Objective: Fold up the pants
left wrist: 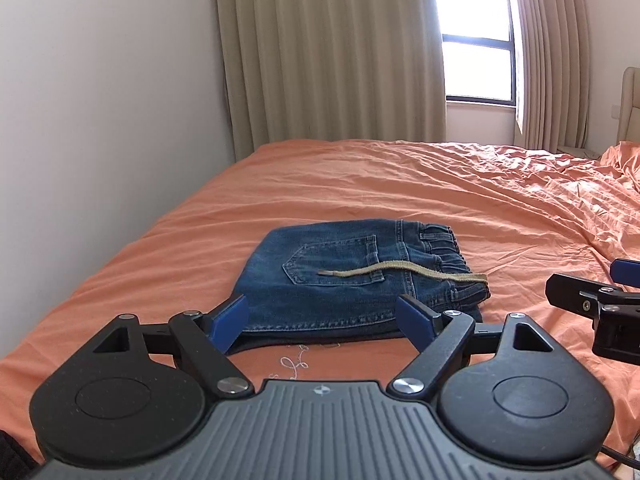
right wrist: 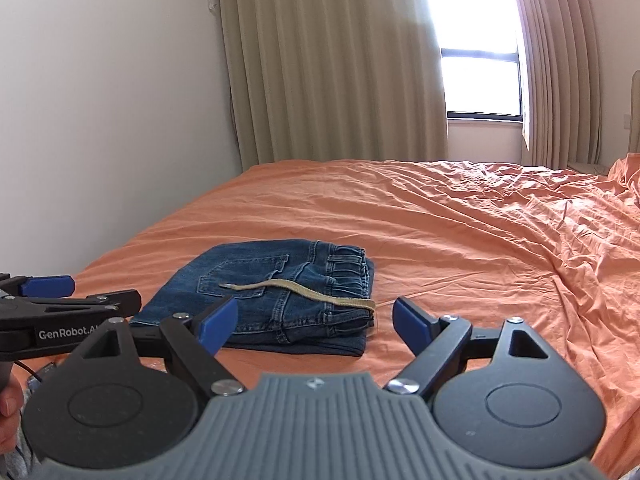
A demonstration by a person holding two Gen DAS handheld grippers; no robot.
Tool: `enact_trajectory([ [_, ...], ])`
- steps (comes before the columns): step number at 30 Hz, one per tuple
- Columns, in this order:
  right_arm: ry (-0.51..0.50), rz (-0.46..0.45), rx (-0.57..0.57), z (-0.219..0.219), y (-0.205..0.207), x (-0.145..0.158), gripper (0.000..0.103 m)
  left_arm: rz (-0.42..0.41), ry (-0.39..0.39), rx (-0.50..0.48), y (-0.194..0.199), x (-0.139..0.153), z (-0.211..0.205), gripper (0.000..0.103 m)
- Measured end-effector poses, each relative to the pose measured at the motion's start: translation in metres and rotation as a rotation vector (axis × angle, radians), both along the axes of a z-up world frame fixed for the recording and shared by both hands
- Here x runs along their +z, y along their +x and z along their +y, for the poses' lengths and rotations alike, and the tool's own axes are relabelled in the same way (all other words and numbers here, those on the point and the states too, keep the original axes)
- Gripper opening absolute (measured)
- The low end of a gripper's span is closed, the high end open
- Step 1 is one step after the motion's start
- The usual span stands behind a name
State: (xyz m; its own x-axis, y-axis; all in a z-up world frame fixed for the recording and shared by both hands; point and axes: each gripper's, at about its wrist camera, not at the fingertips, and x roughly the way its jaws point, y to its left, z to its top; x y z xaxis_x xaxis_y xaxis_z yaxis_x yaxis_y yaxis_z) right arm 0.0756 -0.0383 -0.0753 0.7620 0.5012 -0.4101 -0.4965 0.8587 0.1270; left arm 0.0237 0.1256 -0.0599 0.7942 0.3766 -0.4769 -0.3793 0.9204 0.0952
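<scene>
Blue denim pants [left wrist: 352,276] lie folded into a compact stack on the orange bed, back pocket up, with a tan drawstring [left wrist: 400,272] trailing across the top. My left gripper [left wrist: 324,322] is open just short of the stack's near edge, nothing between its blue pads. In the right wrist view the same pants [right wrist: 276,296] and drawstring [right wrist: 304,290] lie ahead and left. My right gripper [right wrist: 312,320] is open too, level with the stack's near right corner, holding nothing. Each gripper shows at the edge of the other's view.
The orange bedsheet [left wrist: 440,200] is wrinkled toward the right, where it bunches up. A white wall [left wrist: 100,120] runs along the bed's left side. Beige curtains [left wrist: 328,52] and a bright window [left wrist: 476,40] stand behind the far end. A hand [right wrist: 8,408] shows at the left edge.
</scene>
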Motion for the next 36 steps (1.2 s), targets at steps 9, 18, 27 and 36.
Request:
enact_trajectory([
  [9, -0.043, 0.075, 0.021, 0.022, 0.018, -0.023, 0.081, 0.078, -0.045, 0.013, 0.009, -0.015, 0.011, 0.097],
  [18, -0.045, 0.066, 0.013, 0.020, 0.017, -0.021, 0.081, 0.091, -0.042, 0.013, 0.010, -0.015, 0.009, 0.097],
  [27, -0.046, 0.041, 0.022, 0.016, 0.013, -0.015, 0.081, 0.087, -0.033, 0.022, 0.010, -0.008, 0.008, 0.097],
  [36, -0.046, 0.038, 0.019, 0.012, 0.011, -0.013, 0.081, 0.084, -0.029, 0.020, 0.007, -0.006, 0.006, 0.097],
])
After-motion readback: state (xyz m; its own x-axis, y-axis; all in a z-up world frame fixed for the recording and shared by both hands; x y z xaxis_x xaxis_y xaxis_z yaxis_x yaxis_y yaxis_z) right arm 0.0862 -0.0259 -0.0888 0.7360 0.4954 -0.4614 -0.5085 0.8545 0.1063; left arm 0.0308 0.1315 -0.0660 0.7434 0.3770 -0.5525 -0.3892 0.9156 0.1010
